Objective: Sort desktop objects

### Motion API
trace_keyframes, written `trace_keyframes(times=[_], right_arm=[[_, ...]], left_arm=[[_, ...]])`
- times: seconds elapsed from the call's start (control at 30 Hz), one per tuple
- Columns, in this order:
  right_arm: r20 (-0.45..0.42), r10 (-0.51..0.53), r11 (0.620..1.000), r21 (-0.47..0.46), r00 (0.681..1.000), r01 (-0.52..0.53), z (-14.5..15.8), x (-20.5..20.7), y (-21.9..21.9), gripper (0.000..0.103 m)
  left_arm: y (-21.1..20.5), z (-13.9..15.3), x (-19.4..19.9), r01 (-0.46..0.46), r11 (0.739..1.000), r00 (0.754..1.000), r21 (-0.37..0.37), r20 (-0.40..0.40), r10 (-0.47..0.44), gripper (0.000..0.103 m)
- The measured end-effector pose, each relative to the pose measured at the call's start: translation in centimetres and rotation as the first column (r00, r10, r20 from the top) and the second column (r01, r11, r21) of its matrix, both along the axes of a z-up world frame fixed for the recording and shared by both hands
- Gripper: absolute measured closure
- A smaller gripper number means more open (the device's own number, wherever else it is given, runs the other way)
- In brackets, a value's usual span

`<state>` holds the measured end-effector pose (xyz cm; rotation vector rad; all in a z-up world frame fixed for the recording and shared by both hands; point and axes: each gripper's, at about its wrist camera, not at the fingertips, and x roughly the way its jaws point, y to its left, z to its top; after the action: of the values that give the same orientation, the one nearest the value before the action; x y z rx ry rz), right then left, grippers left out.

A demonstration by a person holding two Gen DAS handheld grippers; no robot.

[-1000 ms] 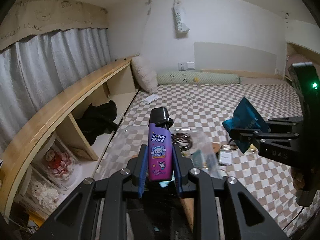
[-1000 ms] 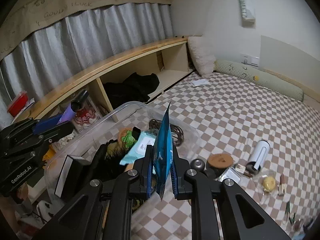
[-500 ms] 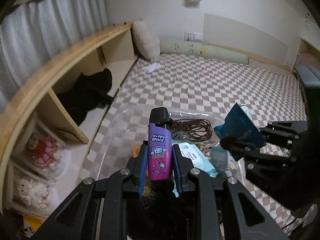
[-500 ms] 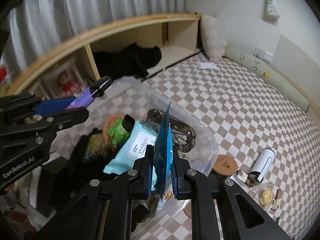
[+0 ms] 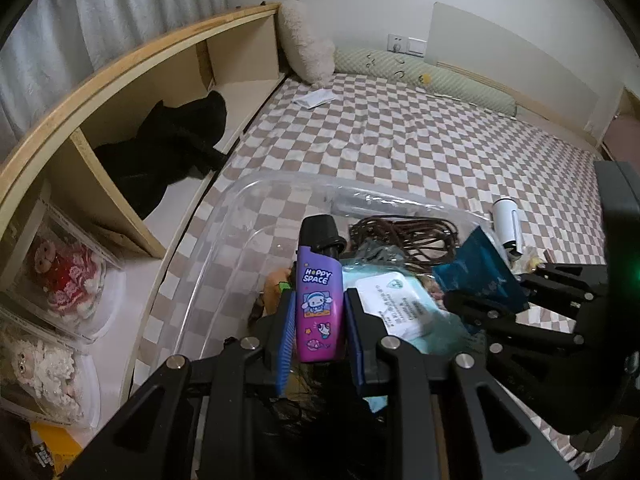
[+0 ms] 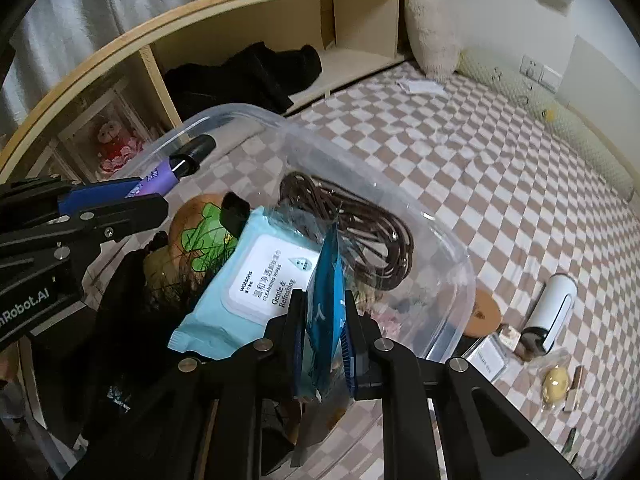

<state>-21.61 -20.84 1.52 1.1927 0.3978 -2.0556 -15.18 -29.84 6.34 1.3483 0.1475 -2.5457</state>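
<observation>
A purple "Happy Space" device with a black cap stands between the blue pads of my left gripper, whose jaws are opening; a thin gap shows beside the device. It hangs over the clear plastic bin. My right gripper is shut on a flat blue packet, held on edge above the bin. Inside lie a light-blue wipes pack, a coiled brown cable and dark items. The left gripper shows at the left of the right wrist view.
The bin sits on a checkered bedspread. A white cylinder, a round wooden disc and small loose items lie right of it. A wooden shelf with black cloth and boxed dolls runs along the left.
Both grippers have come down and forward over the bin with their loads. The left jaws have spread slightly around the purple device. The right grip on the blue packet is unchanged.
</observation>
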Motion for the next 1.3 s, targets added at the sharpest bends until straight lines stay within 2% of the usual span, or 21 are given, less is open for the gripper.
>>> trace_keyframes(times=[0.03, 0.07, 0.1, 0.13, 0.2, 0.23, 0.33, 0.57, 0.63, 0.7, 0.77, 0.8, 1.0, 1.1, 1.3], right_arm=[[0.005, -0.004, 1.000, -0.006, 1.000, 0.005, 0.0, -0.1, 0.0, 0.086], [0.010, -0.009, 1.000, -0.012, 1.000, 0.009, 0.0, -0.1, 0.1, 0.086], [0.016, -0.011, 1.000, -0.018, 1.000, 0.012, 0.0, -0.2, 0.1, 0.084], [0.021, -0.016, 1.000, -0.022, 1.000, 0.016, 0.0, -0.2, 0.1, 0.078], [0.011, -0.026, 0.999, -0.021, 1.000, 0.027, 0.2, -0.1, 0.2, 0.014], [-0.012, -0.031, 0.999, -0.016, 0.999, 0.030, 0.3, 0.1, 0.2, 0.008], [-0.067, -0.020, 1.000, 0.008, 0.998, 0.021, 0.7, 0.8, 0.1, 0.008], [-0.074, -0.013, 1.000, -0.009, 0.997, 0.012, 1.6, 1.5, 1.3, 0.008], [-0.075, -0.022, 0.999, -0.025, 0.997, 0.020, 1.9, 1.7, 1.7, 0.008], [-0.083, -0.030, 0.999, -0.047, 0.996, 0.026, 2.2, 1.9, 2.2, 0.008], [-0.091, -0.037, 0.998, -0.063, 0.995, 0.031, 2.5, 2.2, 2.6, 0.000], [-0.095, -0.036, 0.997, -0.067, 0.995, 0.030, 2.6, 2.3, 2.8, 0.000], [-0.101, -0.040, 0.996, -0.085, 0.994, 0.031, 3.4, 3.5, 4.1, 0.000], [-0.133, -0.044, 0.996, -0.081, 0.990, 0.033, 3.8, 4.2, 4.8, 0.000], [-0.210, -0.035, 0.996, -0.082, 0.977, 0.018, 4.8, 6.7, 6.9, 0.000]], left_arm=[[-0.1, -0.1, 0.0, -0.001, 1.000, 1.000, 0.000, -0.001, 0.001, 0.049], [-0.1, -0.1, 0.1, 0.000, 1.000, 1.000, 0.003, -0.008, 0.000, 0.036], [-0.1, 0.0, 0.2, 0.001, 1.000, 1.000, 0.008, -0.016, -0.001, 0.024], [-0.1, 0.1, 0.4, 0.002, 1.000, 1.000, 0.013, -0.026, -0.002, 0.024], [-0.1, 0.3, 0.6, 0.000, 1.000, 0.999, 0.023, -0.033, 0.000, 0.024], [-0.2, 0.4, 0.7, 0.000, 1.000, 0.999, 0.028, -0.036, 0.002, 0.024], [-0.5, 0.7, 1.2, -0.011, 0.999, 0.999, 0.036, -0.044, 0.013, 0.024], [-0.7, 0.8, 2.5, -0.025, 0.999, 0.998, 0.039, -0.051, 0.027, 0.023], [-0.4, 0.8, 2.8, -0.026, 1.000, 0.998, 0.017, -0.053, 0.026, 0.006], [-0.1, 0.9, 3.2, -0.023, 1.000, 0.998, -0.004, -0.065, 0.023, 0.003], [0.2, 1.2, 3.7, -0.021, 1.000, 0.997, -0.021, -0.076, 0.019, 0.003], [0.4, 1.3, 4.0, -0.025, 0.999, 0.996, -0.025, -0.082, 0.023, 0.000], [1.1, 2.2, 6.1, -0.061, 0.996, 0.992, -0.071, -0.116, 0.053, 0.000], [1.5, 2.6, 7.5, -0.060, 0.997, 0.991, -0.041, -0.123, 0.055, 0.000], [3.2, 3.8, 10.4, -0.046, 0.998, 0.987, -0.040, -0.158, 0.039, 0.000]])
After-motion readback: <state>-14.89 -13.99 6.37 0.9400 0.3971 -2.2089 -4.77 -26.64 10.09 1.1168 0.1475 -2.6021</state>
